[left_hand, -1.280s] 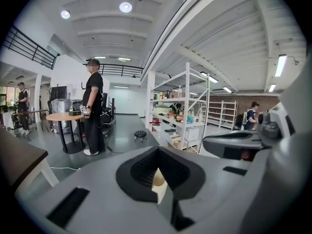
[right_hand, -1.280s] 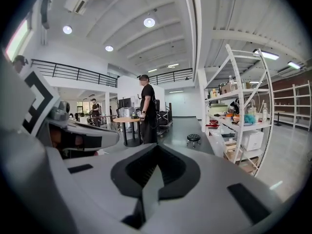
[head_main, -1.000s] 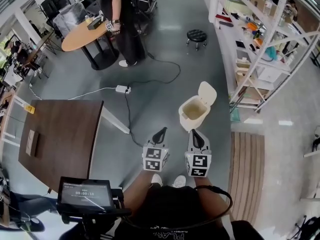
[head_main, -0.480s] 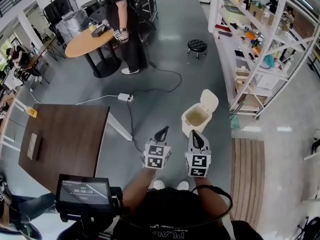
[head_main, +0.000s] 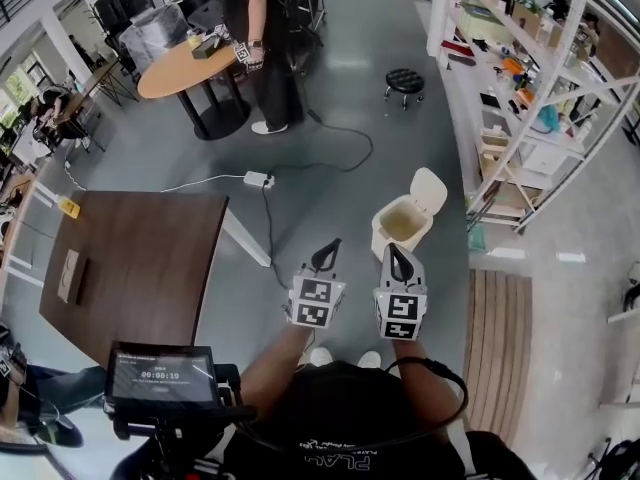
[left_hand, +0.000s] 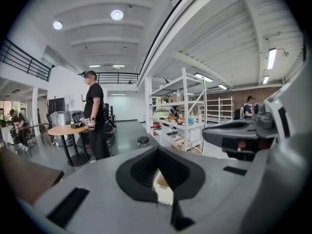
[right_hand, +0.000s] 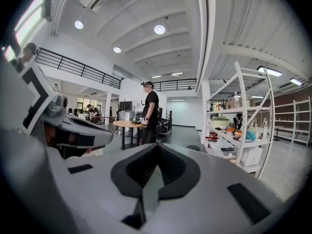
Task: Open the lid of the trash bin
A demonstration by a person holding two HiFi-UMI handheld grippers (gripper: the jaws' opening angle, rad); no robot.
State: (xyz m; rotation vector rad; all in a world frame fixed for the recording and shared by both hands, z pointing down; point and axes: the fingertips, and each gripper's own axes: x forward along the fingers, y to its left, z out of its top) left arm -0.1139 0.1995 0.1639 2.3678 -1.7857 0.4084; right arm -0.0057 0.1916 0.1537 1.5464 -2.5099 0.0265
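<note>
A cream trash bin [head_main: 401, 227] stands on the grey floor with its lid [head_main: 429, 189] tipped up and back, so the inside shows. In the head view my left gripper [head_main: 325, 254] is just left of the bin, and my right gripper [head_main: 396, 259] has its tip at the bin's near edge. Both point forward with their jaws together and hold nothing. In the left gripper view, a bit of the bin [left_hand: 164, 187] shows through the jaw notch, with the right gripper [left_hand: 239, 136] alongside. The right gripper view looks past the bin at the room.
A brown table [head_main: 130, 258] is at the left, with a power strip [head_main: 258, 179] and cable on the floor beyond it. White shelving [head_main: 520, 88] runs along the right above a slatted wooden strip [head_main: 500, 338]. Farther off are a black stool [head_main: 404, 76] and a person [head_main: 250, 28] at a round table.
The bin has come slightly closer to both grippers as the view shifted forward. Its lid stays up, and both grippers keep their jaws together side by side.
</note>
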